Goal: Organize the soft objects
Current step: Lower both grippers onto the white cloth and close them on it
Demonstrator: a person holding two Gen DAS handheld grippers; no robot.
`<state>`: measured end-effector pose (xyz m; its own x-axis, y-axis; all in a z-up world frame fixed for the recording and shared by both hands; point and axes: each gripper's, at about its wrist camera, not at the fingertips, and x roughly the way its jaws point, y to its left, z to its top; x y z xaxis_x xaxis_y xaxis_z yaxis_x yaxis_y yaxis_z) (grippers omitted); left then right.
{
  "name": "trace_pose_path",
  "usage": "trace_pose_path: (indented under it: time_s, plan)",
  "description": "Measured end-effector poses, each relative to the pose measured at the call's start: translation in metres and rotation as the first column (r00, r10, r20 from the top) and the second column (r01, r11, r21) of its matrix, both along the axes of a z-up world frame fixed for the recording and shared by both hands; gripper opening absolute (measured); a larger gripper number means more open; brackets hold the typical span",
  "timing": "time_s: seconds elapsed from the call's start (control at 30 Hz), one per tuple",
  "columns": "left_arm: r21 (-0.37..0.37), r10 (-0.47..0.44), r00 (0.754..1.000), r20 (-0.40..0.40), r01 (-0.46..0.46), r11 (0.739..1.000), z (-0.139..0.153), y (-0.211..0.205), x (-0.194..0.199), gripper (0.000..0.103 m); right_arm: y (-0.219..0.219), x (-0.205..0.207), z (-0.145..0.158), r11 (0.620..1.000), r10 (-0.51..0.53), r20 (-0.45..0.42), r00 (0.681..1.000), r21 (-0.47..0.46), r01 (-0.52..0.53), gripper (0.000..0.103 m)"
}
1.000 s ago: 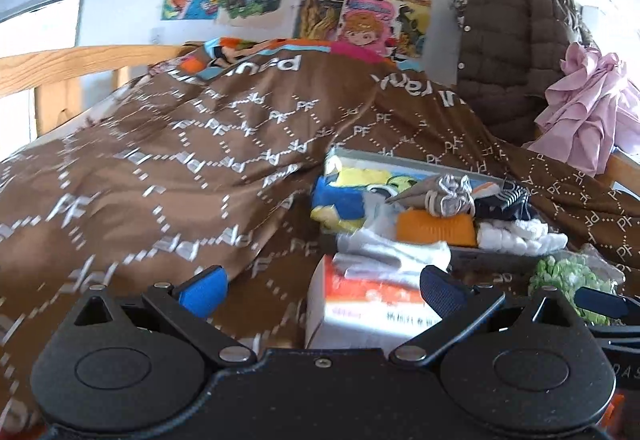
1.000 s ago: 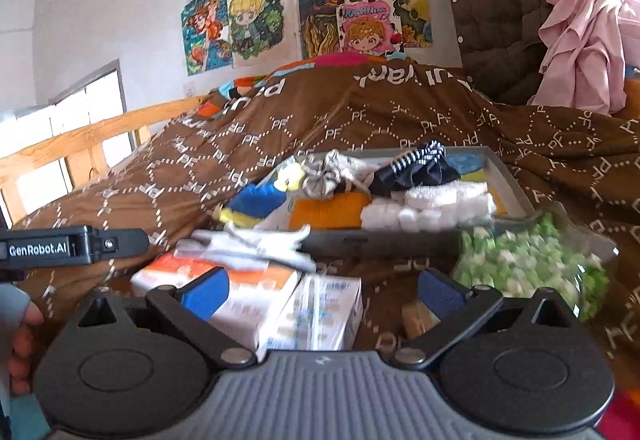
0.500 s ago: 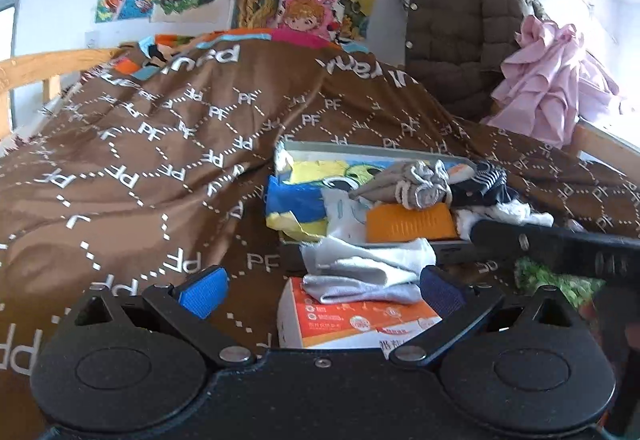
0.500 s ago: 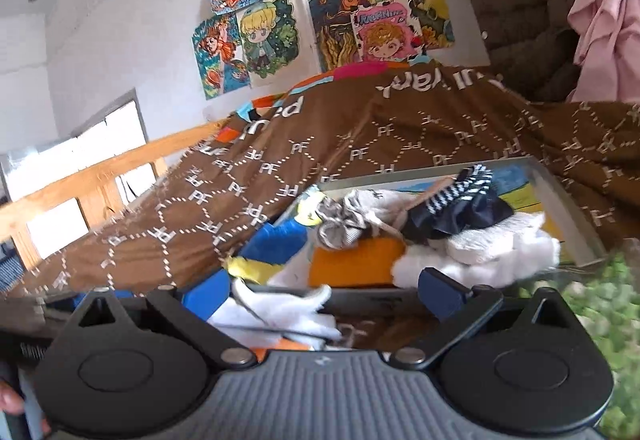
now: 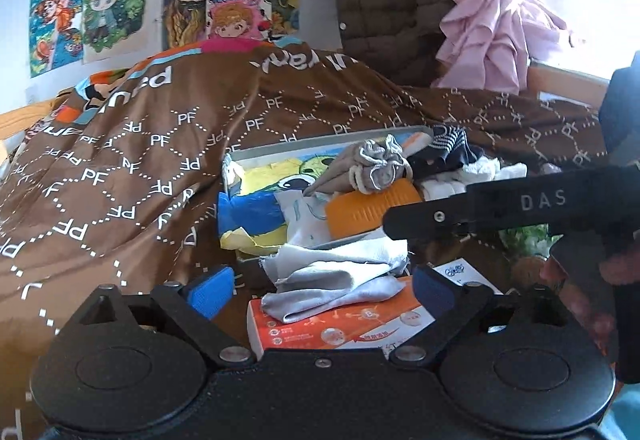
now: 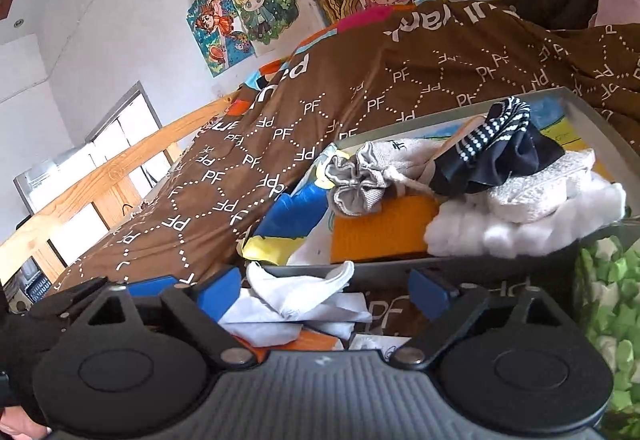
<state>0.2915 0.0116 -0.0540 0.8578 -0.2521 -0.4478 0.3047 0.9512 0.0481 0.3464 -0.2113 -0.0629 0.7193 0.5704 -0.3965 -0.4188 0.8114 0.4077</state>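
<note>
A grey tray (image 5: 320, 138) (image 6: 592, 112) on the brown bedspread holds soft things: a grey drawstring pouch (image 5: 376, 168) (image 6: 356, 180), an orange sponge (image 5: 368, 210) (image 6: 380, 228), dark striped socks (image 5: 448, 148) (image 6: 500, 148) and white fluffy cloths (image 6: 520, 216). A white and grey sock (image 5: 340, 276) (image 6: 296, 292) lies on an orange box (image 5: 340, 324) in front of the tray. My left gripper (image 5: 322, 290) is open just short of that sock. My right gripper (image 6: 324, 290) is open too, with the sock lying between its fingers.
A brown patterned bedspread (image 5: 120, 176) covers the bed, with a wooden rail (image 6: 100, 176) at the left. A bag of green pieces (image 6: 608, 300) sits at the right. A brown jacket (image 5: 392, 0) and pink garment (image 5: 496, 36) hang at the back. The right tool's body (image 5: 520, 204) crosses the left wrist view.
Both grippers have moved forward toward the sock on the orange box and the tray. The right tool now reaches further across the left wrist view. Both stay open.
</note>
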Motion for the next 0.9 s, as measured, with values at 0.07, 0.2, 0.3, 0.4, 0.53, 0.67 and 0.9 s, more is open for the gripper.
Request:
trace_pose_path:
  time_s: [0.07, 0.2, 0.3, 0.4, 0.53, 0.67, 0.9]
  plan:
    - [0.005, -0.01, 1.0, -0.008, 0.01, 1.0, -0.001, -0.001, 0.003, 0.09, 0.002, 0.002, 0.0, 1.0, 0.011, -0.004, 1.0, 0.001, -0.011, 0.088]
    - [0.021, -0.032, 0.999, -0.032, 0.033, 0.999, -0.003, -0.003, 0.008, 0.083, 0.006, 0.007, -0.003, 1.0, 0.022, -0.023, 0.999, 0.013, -0.022, 0.078]
    - [0.017, -0.043, 0.998, -0.043, 0.044, 0.999, -0.003, -0.007, 0.009, 0.077, 0.006, 0.01, -0.009, 0.999, 0.021, -0.04, 0.999, 0.032, -0.019, 0.07]
    - [0.043, -0.051, 0.997, -0.054, 0.053, 0.998, -0.005, -0.012, 0.01, 0.071, 0.005, 0.013, -0.013, 0.998, 0.025, -0.056, 0.998, 0.055, -0.022, 0.064]
    - [0.062, -0.049, 0.997, -0.057, 0.053, 0.997, -0.006, -0.014, 0.011, 0.065, 0.008, 0.016, -0.015, 0.998, 0.035, -0.057, 0.998, 0.056, -0.032, 0.057]
    - [0.067, -0.052, 0.997, -0.058, 0.055, 0.996, -0.006, -0.013, 0.011, 0.056, 0.012, 0.016, -0.018, 0.998, 0.039, -0.057, 0.998, 0.051, -0.036, 0.048]
    - [0.03, -0.046, 0.997, -0.054, 0.047, 0.998, -0.005, -0.009, 0.011, 0.037, 0.013, 0.012, -0.017, 0.998, 0.037, -0.039, 0.999, 0.045, -0.036, 0.023]
